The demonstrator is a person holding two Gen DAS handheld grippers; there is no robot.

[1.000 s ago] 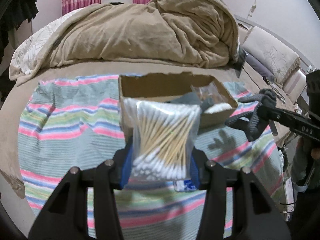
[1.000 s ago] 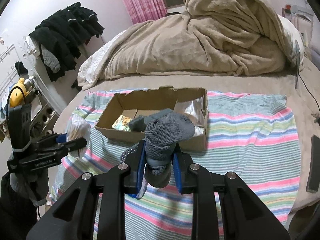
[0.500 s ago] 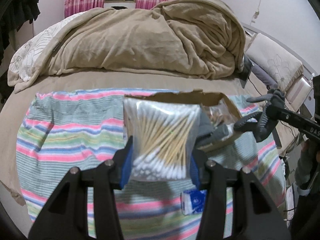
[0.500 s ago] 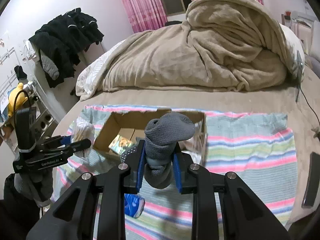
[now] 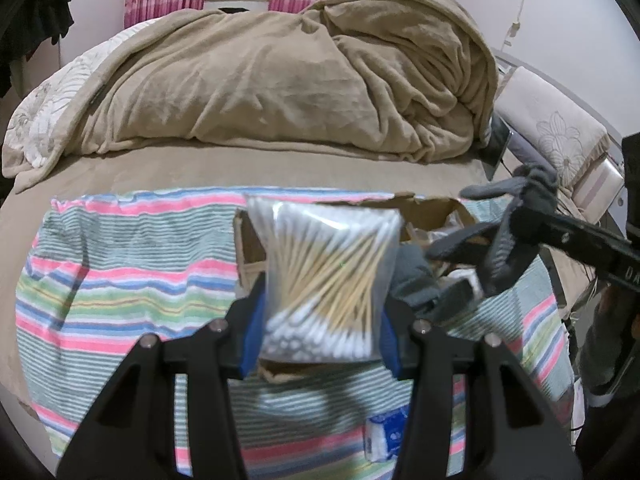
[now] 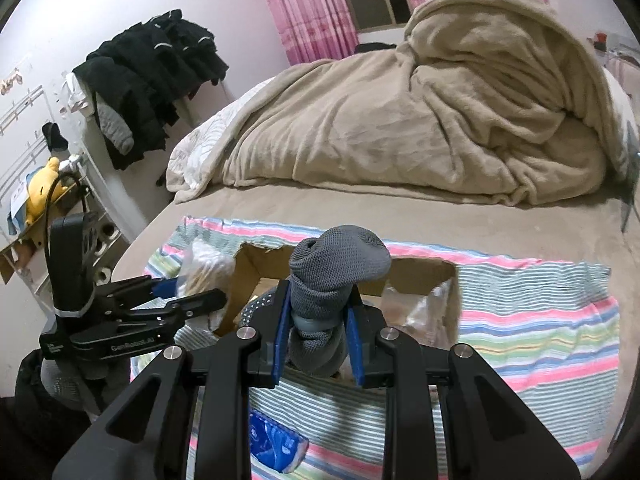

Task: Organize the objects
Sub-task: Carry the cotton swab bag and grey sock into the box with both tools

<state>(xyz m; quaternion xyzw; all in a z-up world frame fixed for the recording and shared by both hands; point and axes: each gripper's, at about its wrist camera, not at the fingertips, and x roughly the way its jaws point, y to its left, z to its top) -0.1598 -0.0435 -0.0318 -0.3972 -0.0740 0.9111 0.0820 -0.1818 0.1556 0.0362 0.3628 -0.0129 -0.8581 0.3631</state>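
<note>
My left gripper (image 5: 320, 320) is shut on a clear bag of cotton swabs (image 5: 326, 280) and holds it above the near edge of an open cardboard box (image 5: 436, 204) on a striped cloth (image 5: 120, 272). My right gripper (image 6: 318, 336) is shut on a grey sock (image 6: 336, 276), held over the same box (image 6: 416, 276). The sock also shows in the left wrist view (image 5: 516, 224), and the left gripper with its swab bag (image 6: 208, 268) shows at the left of the right wrist view. A clear packet (image 6: 424, 308) lies inside the box.
A blue-and-white tissue pack (image 5: 386, 432) lies on the cloth in front of the box, also in the right wrist view (image 6: 276, 444). A heaped beige blanket (image 5: 300, 80) covers the bed behind. Dark clothes (image 6: 148, 80) hang at left.
Both grippers have risen and pulled back with their loads. The box now sits lower and closer under them, and the tissue pack has come into view on the cloth.
</note>
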